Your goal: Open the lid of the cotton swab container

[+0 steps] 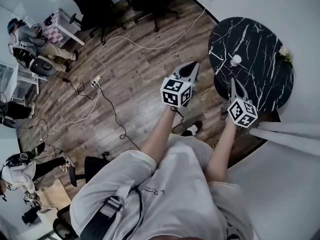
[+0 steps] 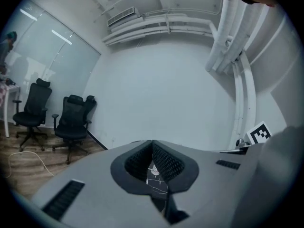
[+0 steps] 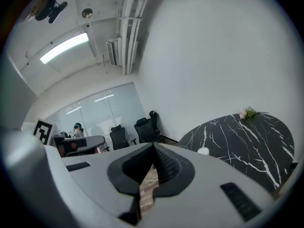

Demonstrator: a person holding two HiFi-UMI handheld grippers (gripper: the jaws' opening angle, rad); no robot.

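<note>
The right gripper [image 1: 233, 82] and left gripper [image 1: 193, 66] were both closed, holding nothing. The cotton swab container [image 1: 235, 60] stood upright on the black marble table [image 1: 260, 84], almost straight ahead of the right gripper, which was nearer; the left was off to its side

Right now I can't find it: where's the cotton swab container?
The cotton swab container stands upper right in the head view on the marble table, ahead of the right tool.
</note>
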